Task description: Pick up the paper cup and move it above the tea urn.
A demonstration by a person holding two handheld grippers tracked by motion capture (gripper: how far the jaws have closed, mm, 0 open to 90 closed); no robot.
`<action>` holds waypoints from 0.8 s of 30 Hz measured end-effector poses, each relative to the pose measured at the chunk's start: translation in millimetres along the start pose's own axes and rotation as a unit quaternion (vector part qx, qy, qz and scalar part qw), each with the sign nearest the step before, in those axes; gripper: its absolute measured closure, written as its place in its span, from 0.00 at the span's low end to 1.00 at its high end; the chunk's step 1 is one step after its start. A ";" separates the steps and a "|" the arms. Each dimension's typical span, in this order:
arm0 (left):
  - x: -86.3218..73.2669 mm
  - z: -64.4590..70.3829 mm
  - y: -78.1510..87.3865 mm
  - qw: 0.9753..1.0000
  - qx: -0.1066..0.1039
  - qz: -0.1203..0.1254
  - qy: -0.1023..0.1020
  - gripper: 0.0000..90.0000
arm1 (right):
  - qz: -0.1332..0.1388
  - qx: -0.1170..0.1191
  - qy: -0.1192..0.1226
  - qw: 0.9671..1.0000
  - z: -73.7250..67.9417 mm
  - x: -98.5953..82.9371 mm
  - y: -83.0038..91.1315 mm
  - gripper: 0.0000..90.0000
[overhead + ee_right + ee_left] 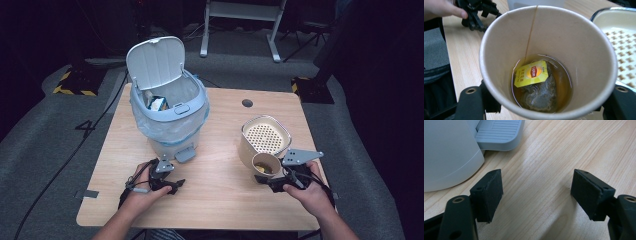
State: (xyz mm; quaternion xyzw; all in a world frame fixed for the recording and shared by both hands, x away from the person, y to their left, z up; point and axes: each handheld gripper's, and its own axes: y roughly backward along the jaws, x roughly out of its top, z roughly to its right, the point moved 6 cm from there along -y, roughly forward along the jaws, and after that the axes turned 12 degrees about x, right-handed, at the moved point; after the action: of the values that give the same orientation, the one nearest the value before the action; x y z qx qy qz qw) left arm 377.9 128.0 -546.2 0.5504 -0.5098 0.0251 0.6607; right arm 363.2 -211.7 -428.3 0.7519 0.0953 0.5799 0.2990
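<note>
A brown paper cup (549, 32) stands between the jaws of my right gripper (546, 101), which is shut on it. Inside lie a little tea, a wet tea bag (537, 93) and its yellow tag (531, 73), with the string running up the wall. From above, the cup (266, 164) is at the table's right front, touching a cream tub with a perforated insert (266, 136), and the right gripper (266, 179) sits just behind it. My left gripper (176, 184) rests open over bare wood (536, 187), in front of the bin's pedal (499, 133).
A pale blue pedal bin (170, 112) with a plastic liner stands at the left middle, lid up, with rubbish inside. The wooden table (220, 200) has a cable hole (247, 103) at the back. Dark floor and stands surround it.
</note>
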 end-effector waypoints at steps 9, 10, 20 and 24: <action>0.0 0.0 0.0 1.000 0.000 0.000 0.000 0.29 | 0.014 -0.008 0.002 1.000 6.0 23.5 16.0 0.37; 0.0 0.0 0.0 1.000 0.000 0.000 0.000 0.29 | 0.015 -0.009 0.001 1.000 7.5 25.7 17.6 0.37; 0.0 0.0 0.0 1.000 0.000 0.000 0.000 0.29 | 0.019 -0.026 -0.001 0.999 25.6 47.9 32.5 0.37; 0.0 0.0 0.0 1.000 0.000 0.000 0.000 0.29 | 0.022 -0.038 -0.002 0.999 34.4 56.3 36.5 0.37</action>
State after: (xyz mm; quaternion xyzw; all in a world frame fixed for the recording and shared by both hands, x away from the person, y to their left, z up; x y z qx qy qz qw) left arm 377.9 128.1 -546.2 0.5504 -0.5100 0.0248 0.6605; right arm 405.2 -225.0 -367.1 0.7429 0.0562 0.5884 0.3142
